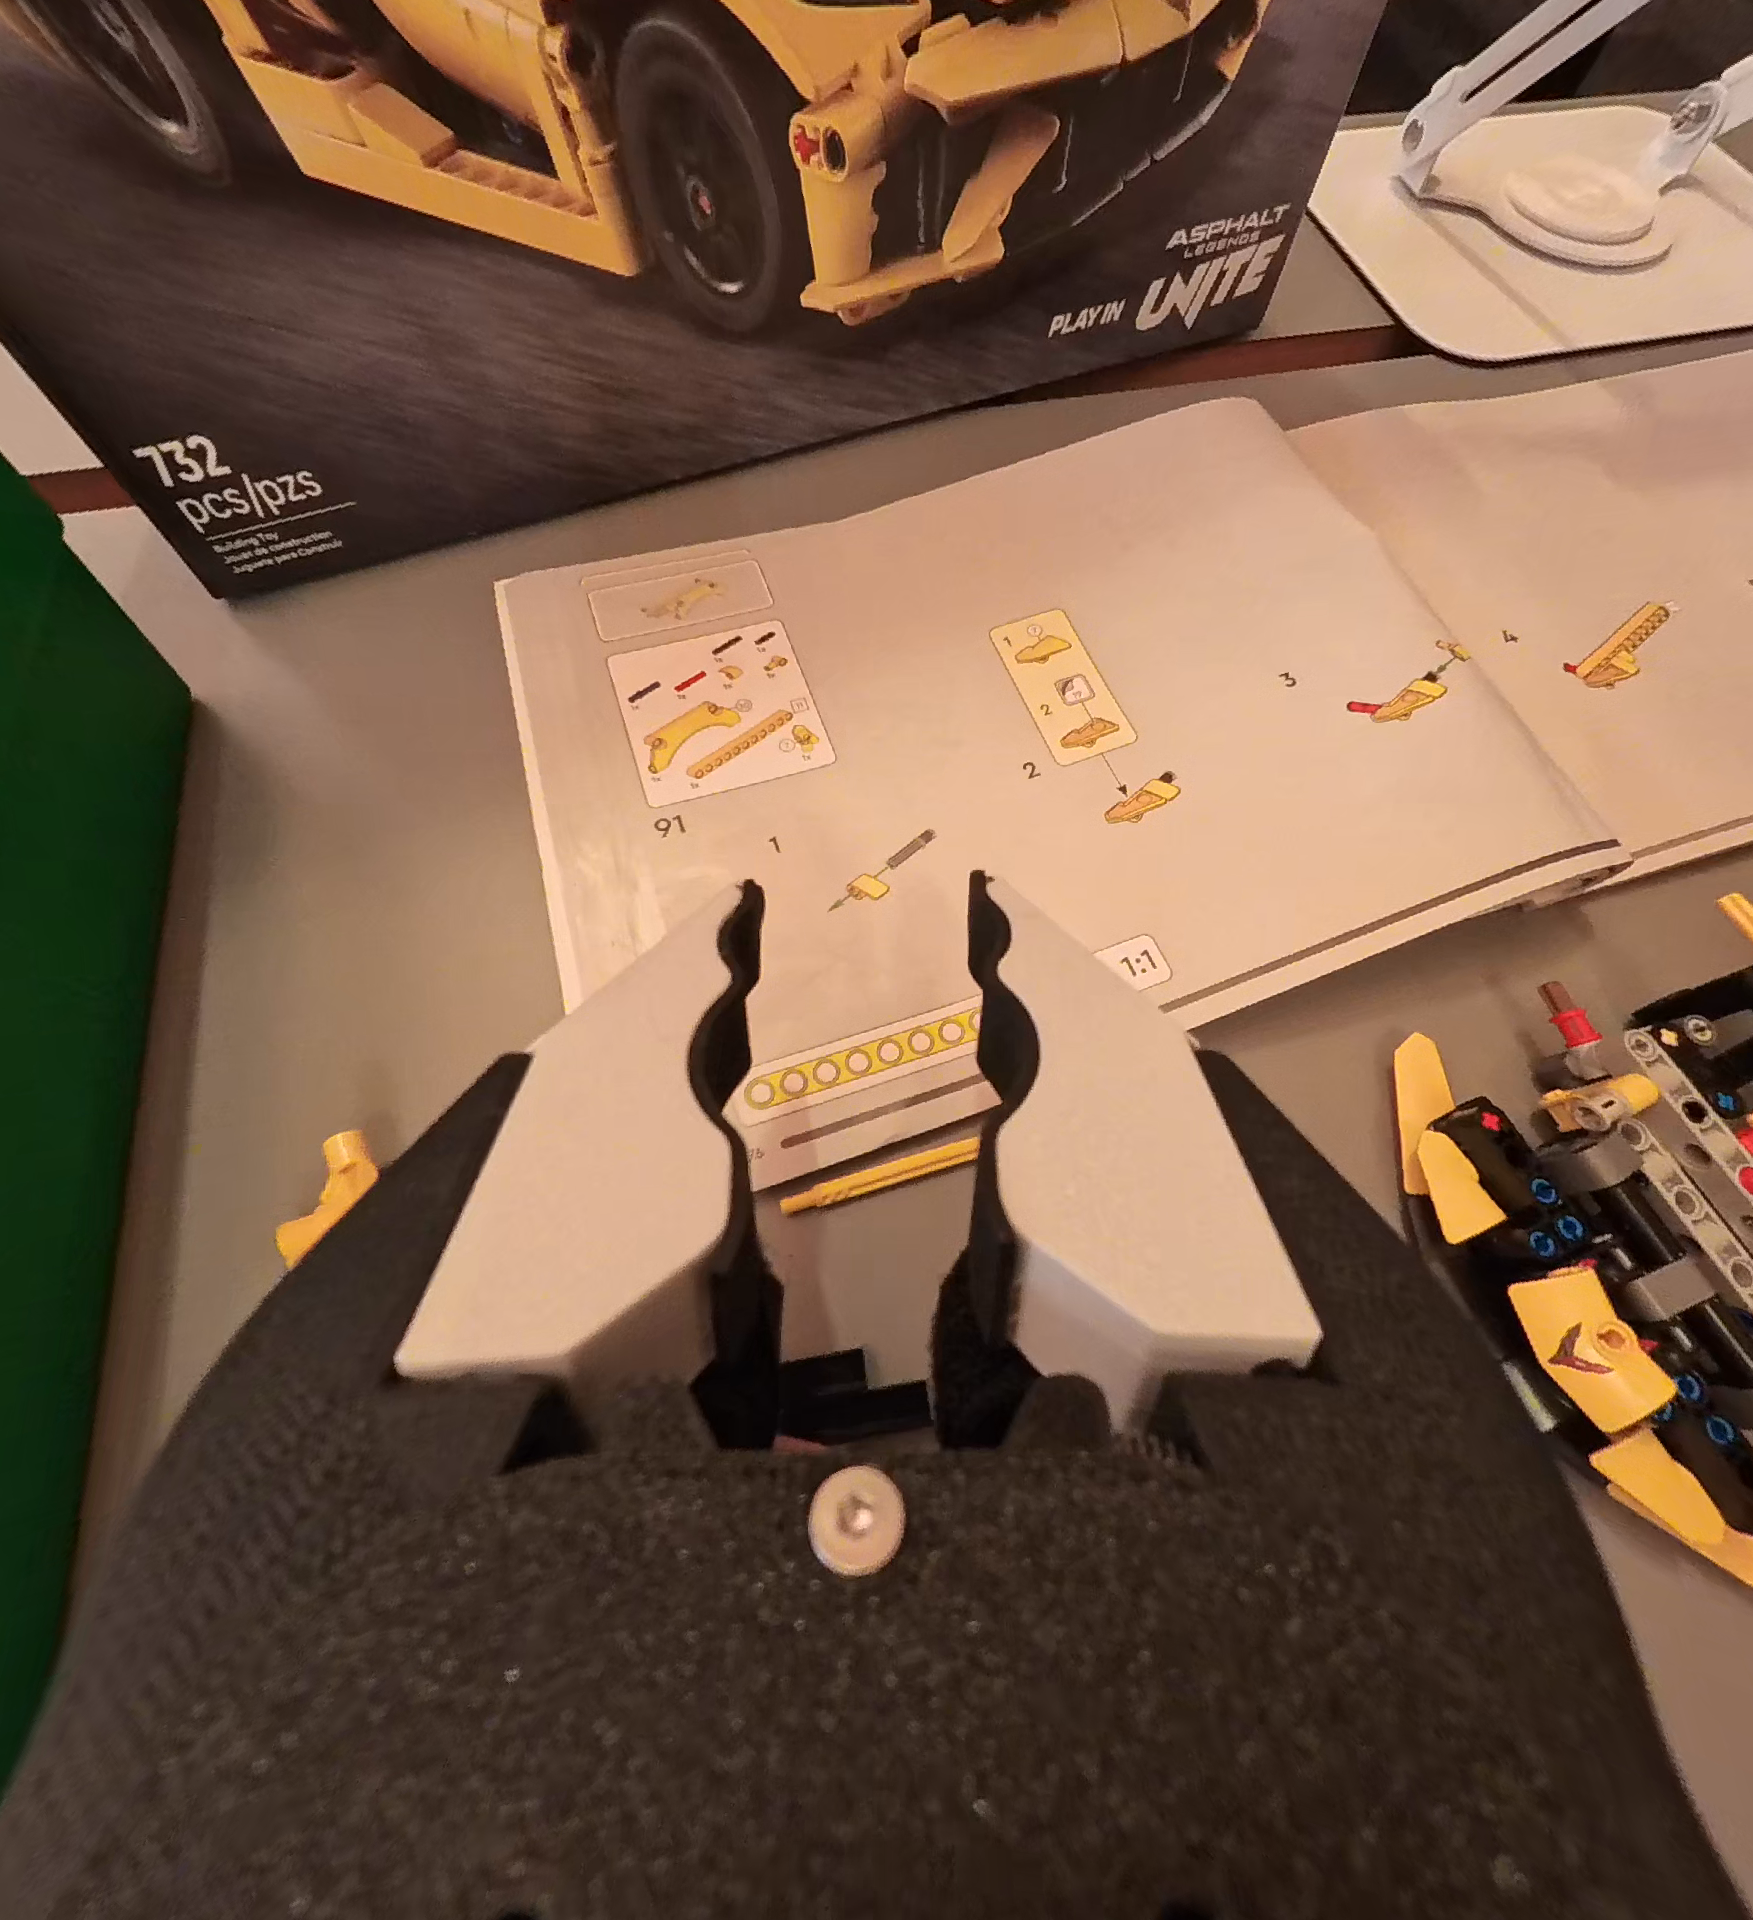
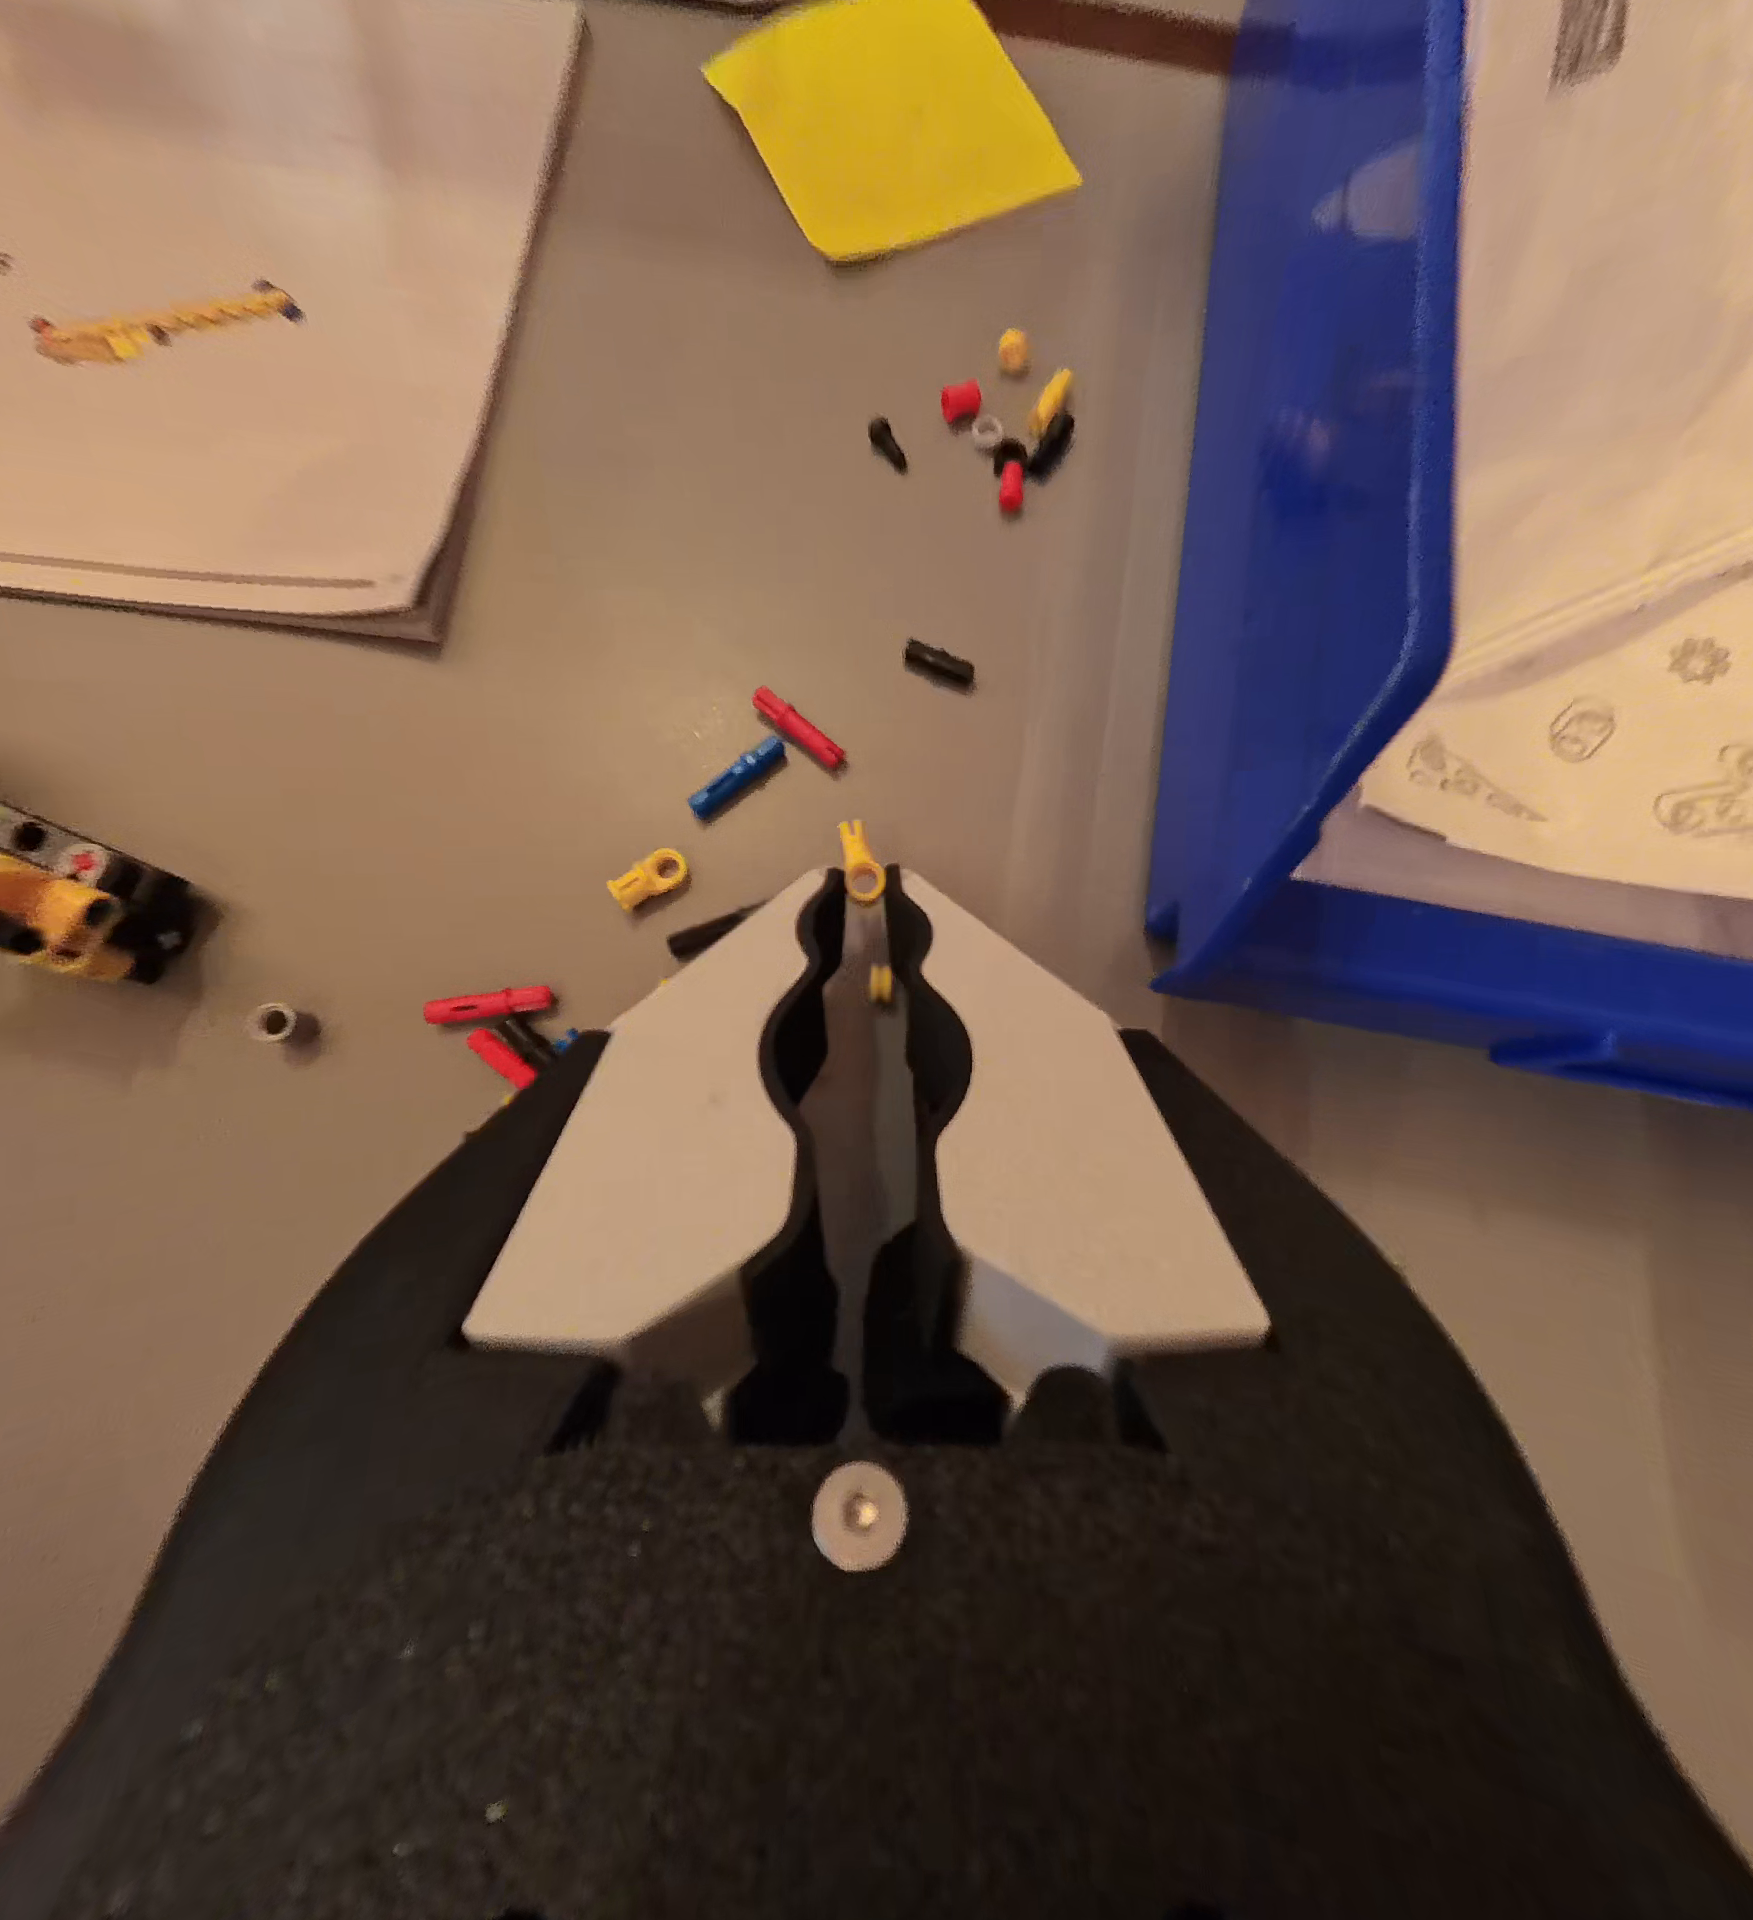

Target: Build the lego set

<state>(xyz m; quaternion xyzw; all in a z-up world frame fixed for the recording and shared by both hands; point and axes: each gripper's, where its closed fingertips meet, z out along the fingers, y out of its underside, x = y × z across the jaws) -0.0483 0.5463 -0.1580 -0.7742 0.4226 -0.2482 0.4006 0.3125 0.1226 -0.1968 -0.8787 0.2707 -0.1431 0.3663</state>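
— So where do things stand?

— My right gripper (image 2: 864, 883) is pinched on a small yellow connector (image 2: 861, 871) at its fingertips, mid-frame above the worktop (image 2: 643, 582). My left gripper (image 1: 861, 894) is spread wide and empty over the instruction booklet (image 1: 955, 644).

— And the next part?

— Probably the yellow axle (image 1: 882, 1179), lower centre by the booklet's edge. I'd grip it near one end, square it to the connector's hole, then push gently.

Your half-built yellow and black car (image 1: 1620, 1278) cut off by the frame's right edge, yellow piece (image 1: 326, 1195) part hidden behind your left claw (image 1: 861, 894), blue bin (image 2: 1371, 623) cropped, right view blurred.
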